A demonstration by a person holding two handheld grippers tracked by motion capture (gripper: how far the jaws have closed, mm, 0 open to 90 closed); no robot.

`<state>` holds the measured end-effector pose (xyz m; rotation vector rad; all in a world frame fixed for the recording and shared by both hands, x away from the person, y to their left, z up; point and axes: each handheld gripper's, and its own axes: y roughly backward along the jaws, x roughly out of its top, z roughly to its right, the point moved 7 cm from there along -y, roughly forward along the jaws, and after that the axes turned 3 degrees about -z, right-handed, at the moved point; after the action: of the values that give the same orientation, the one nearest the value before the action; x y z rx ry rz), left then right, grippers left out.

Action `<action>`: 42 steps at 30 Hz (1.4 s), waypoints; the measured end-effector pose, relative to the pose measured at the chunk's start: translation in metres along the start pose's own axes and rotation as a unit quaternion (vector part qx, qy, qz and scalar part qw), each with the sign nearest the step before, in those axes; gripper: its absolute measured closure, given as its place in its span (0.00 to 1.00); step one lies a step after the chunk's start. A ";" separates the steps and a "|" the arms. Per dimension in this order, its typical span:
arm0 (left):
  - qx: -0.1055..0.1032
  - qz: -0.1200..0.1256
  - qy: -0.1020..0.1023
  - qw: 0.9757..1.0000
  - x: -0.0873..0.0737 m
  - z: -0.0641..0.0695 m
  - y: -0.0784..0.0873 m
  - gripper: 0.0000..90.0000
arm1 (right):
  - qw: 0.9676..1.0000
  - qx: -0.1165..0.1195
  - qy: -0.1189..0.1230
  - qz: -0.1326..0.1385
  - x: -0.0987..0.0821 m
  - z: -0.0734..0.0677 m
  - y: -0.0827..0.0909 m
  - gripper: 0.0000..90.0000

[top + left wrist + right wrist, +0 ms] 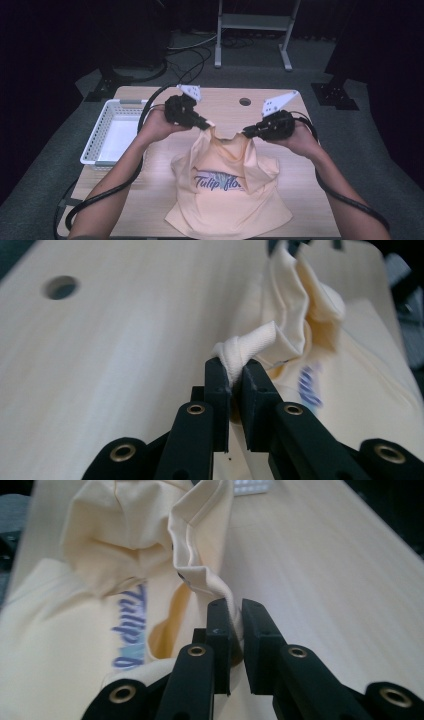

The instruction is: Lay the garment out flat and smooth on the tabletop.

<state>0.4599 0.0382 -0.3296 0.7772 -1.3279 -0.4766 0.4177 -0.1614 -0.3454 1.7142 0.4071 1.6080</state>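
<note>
Over the light wooden table [150, 205] in the high view, the left gripper [206, 124] and right gripper [246, 133] each pinch the top edge of a pale yellow cotton T-shirt [227, 200] with blue "Tulip" lettering, its top lifted, its hem on the tabletop, a white plastic basket [102, 131] at left. Left gripper view: black jaws clamped on a rolled white fold of shirt [245, 347]. Right gripper view: jaws pressed onto a seamed shirt edge [200, 575], with the lettering beside them.
</note>
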 end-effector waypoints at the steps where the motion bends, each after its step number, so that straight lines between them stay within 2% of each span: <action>1: 0.023 0.009 0.018 1.000 0.008 -0.015 -0.001 0.92 | 1.000 -0.010 -0.001 -0.002 0.005 0.011 0.000 0.92; 2: 0.053 0.023 0.044 0.997 0.019 -0.032 0.000 0.92 | 1.000 -0.026 -0.002 -0.004 0.012 0.024 0.001 0.92; 3: 0.084 0.045 0.071 0.993 0.029 -0.050 0.002 0.92 | 0.999 -0.048 -0.011 -0.003 0.021 0.041 0.003 0.92; 4: 0.107 0.061 0.093 0.988 0.039 -0.064 0.004 0.91 | 0.996 -0.082 -0.029 0.008 0.032 0.061 0.007 0.90; 5: 0.125 0.073 0.113 0.983 0.046 -0.075 0.006 0.88 | 0.990 -0.124 -0.061 0.028 0.042 0.081 0.014 0.87; 6: 0.133 0.086 0.122 0.980 0.051 -0.081 0.006 0.85 | 0.983 -0.155 -0.090 0.046 0.050 0.097 0.021 0.83; 7: 0.139 0.088 0.126 0.978 0.054 -0.083 0.006 0.85 | 0.973 -0.197 -0.109 0.058 0.055 0.109 0.029 0.80; 8: 0.133 0.091 0.124 0.979 0.055 -0.082 0.003 0.82 | 0.967 -0.215 -0.122 0.069 0.057 0.115 0.035 0.81; 9: 0.126 0.093 0.121 0.980 0.055 -0.079 0.001 0.75 | 0.967 -0.208 -0.129 0.074 0.058 0.115 0.036 0.79; 11: 0.121 0.083 0.104 0.984 0.048 -0.070 -0.005 0.74 | 0.969 -0.205 -0.121 0.064 0.051 0.109 0.034 0.76; 13: 0.103 0.079 0.105 0.986 0.039 -0.062 -0.014 0.68 | 0.976 -0.176 -0.118 0.050 0.039 0.098 0.026 0.73; 14: 0.093 0.071 0.101 0.988 0.033 -0.057 -0.019 0.68 | 0.977 -0.176 -0.114 0.036 0.032 0.094 0.021 0.72; 15: 0.086 0.064 0.098 0.989 0.027 -0.052 -0.023 0.68 | 0.980 -0.162 -0.115 0.027 0.024 0.088 0.015 0.70; 16: 0.083 0.057 0.100 0.990 0.020 -0.048 -0.027 0.66 | 0.982 -0.149 -0.117 0.017 0.016 0.082 0.009 0.69; 17: 0.077 0.053 0.099 0.991 0.014 -0.043 -0.031 0.65 | 0.983 -0.147 -0.113 0.003 0.008 0.076 0.003 0.68; 19: 0.066 0.048 0.102 0.991 0.002 -0.034 -0.039 0.63 | 0.985 -0.129 -0.115 -0.014 -0.006 0.064 -0.008 0.66; 21: 0.051 0.035 0.102 0.993 -0.010 -0.025 -0.047 0.61 | 0.986 -0.119 -0.113 -0.026 -0.019 0.052 -0.018 0.64; 22: 0.048 0.028 0.100 0.993 -0.016 -0.020 -0.051 0.61 | 0.987 -0.107 -0.116 -0.028 -0.024 0.045 -0.022 0.63; 26: 0.033 0.005 0.091 0.995 -0.035 -0.003 -0.069 0.55 | 0.989 -0.085 -0.113 -0.048 -0.044 0.023 -0.040 0.57; 30: 0.032 -0.026 0.091 0.995 -0.053 0.011 -0.087 0.50 | 0.988 -0.068 -0.119 -0.065 -0.064 0.009 -0.056 0.53; 32: 0.029 -0.031 0.091 0.995 -0.059 0.016 -0.093 0.50 | 0.988 -0.059 -0.119 -0.084 -0.074 0.002 -0.064 0.52; 35: 0.032 -0.049 0.085 0.995 -0.068 0.023 -0.100 0.49 | 0.987 -0.046 -0.120 -0.097 -0.085 -0.006 -0.074 0.50; 39: 0.040 -0.083 0.077 0.993 -0.080 0.028 -0.109 0.48 | 0.986 -0.039 -0.119 -0.109 -0.096 -0.013 -0.083 0.46; 42: 0.052 -0.110 0.066 0.990 -0.088 0.028 -0.113 0.47 | 0.986 -0.043 -0.116 -0.114 -0.100 -0.015 -0.087 0.44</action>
<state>0.4281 0.0183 -0.4707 1.0310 -1.1561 -0.5244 0.4084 -0.1656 -0.4786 1.6989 0.3966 1.2309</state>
